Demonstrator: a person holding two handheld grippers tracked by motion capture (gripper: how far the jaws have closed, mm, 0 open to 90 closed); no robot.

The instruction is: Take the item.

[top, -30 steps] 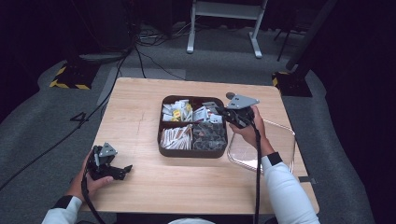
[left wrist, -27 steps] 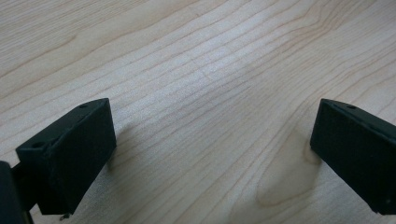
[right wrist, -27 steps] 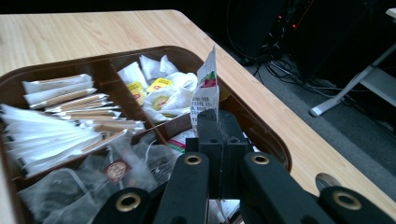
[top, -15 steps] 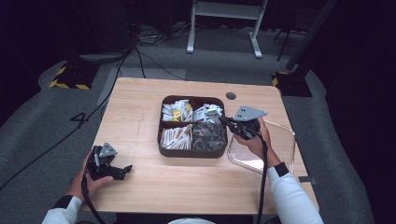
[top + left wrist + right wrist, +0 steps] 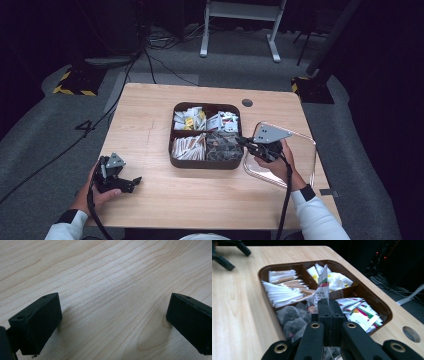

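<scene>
A dark brown tray (image 5: 205, 164) with four compartments of packets sits at the table's middle. My right gripper (image 5: 241, 141) hovers over the tray's near right compartment, at its right edge. In the right gripper view the jaws (image 5: 328, 302) are shut on a small white packet with red and green print (image 5: 322, 288), which stands upright above the tray (image 5: 387, 308). My left gripper (image 5: 134, 182) rests low at the table's near left, far from the tray. The left gripper (image 5: 112, 320) is open, with bare wood between its jaws.
A clear plastic lid or dish (image 5: 302, 145) lies right of the tray, under my right hand. A round cable hole (image 5: 247, 103) is behind the tray. Tray compartments hold white sachets (image 5: 187, 145), dark wrapped bags (image 5: 220, 147) and printed packets (image 5: 222, 121). The floor beyond has cables.
My right gripper has drawn back from the tray's far right compartment toward the person, now over the near right compartment. The left gripper has stayed put.
</scene>
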